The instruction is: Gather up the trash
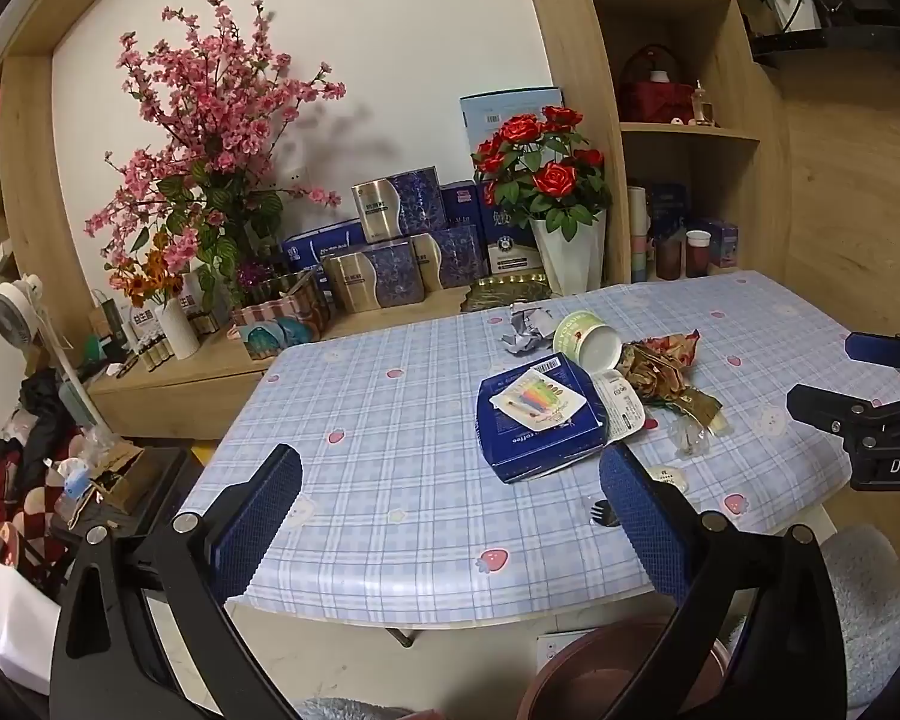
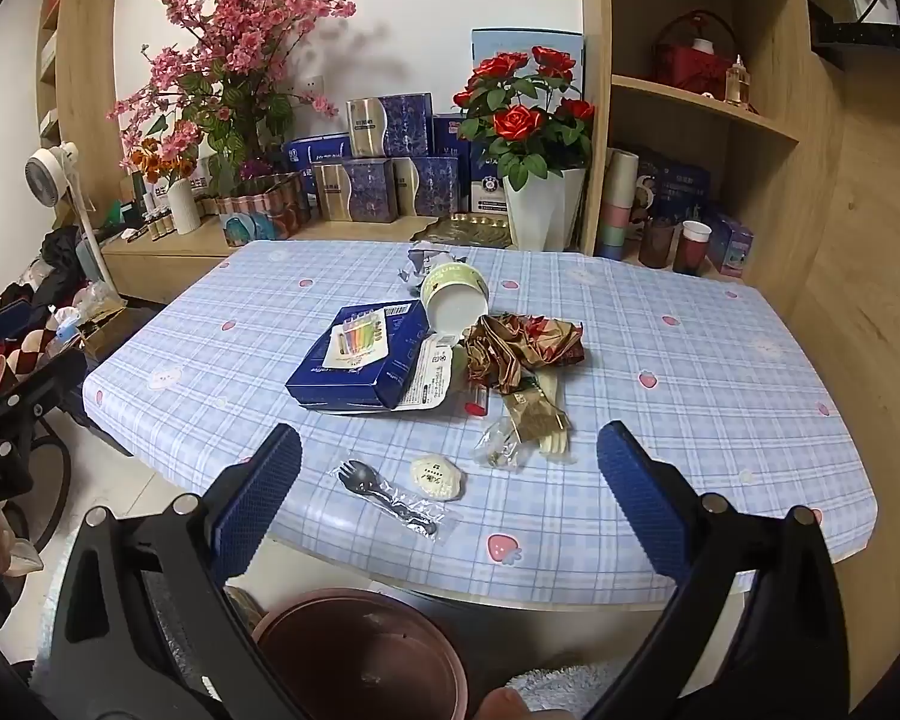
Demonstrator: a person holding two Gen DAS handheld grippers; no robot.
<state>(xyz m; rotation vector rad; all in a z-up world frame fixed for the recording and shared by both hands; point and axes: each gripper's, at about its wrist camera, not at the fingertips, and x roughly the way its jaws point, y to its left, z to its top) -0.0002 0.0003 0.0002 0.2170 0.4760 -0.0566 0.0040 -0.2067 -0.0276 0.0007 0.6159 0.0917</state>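
Trash lies in a heap on the checked tablecloth [image 2: 690,396]: a blue box [image 2: 360,372] with a candle card on top, a tipped paper cup [image 2: 455,300], crumpled gold-red foil [image 2: 522,351], crumpled silver paper [image 2: 417,267], a white lid [image 2: 437,377], a wrapped black spork [image 2: 390,495], a small white packet [image 2: 438,477] and clear wrappers [image 2: 501,450]. A brown bin [image 2: 360,654] stands below the table's near edge. My right gripper [image 2: 450,510] hangs open above that edge, nothing between its fingers. My left gripper [image 1: 450,516] is open too, short of the blue box [image 1: 537,417].
Behind the table a low cabinet carries pink blossoms [image 2: 234,48], red roses in a white pot [image 2: 534,120] and stacked blue boxes [image 2: 390,174]. Shelves with cups [image 2: 690,246] stand at the right. A fan [image 2: 48,171] and a pile of clothes [image 1: 24,468] sit on the left.
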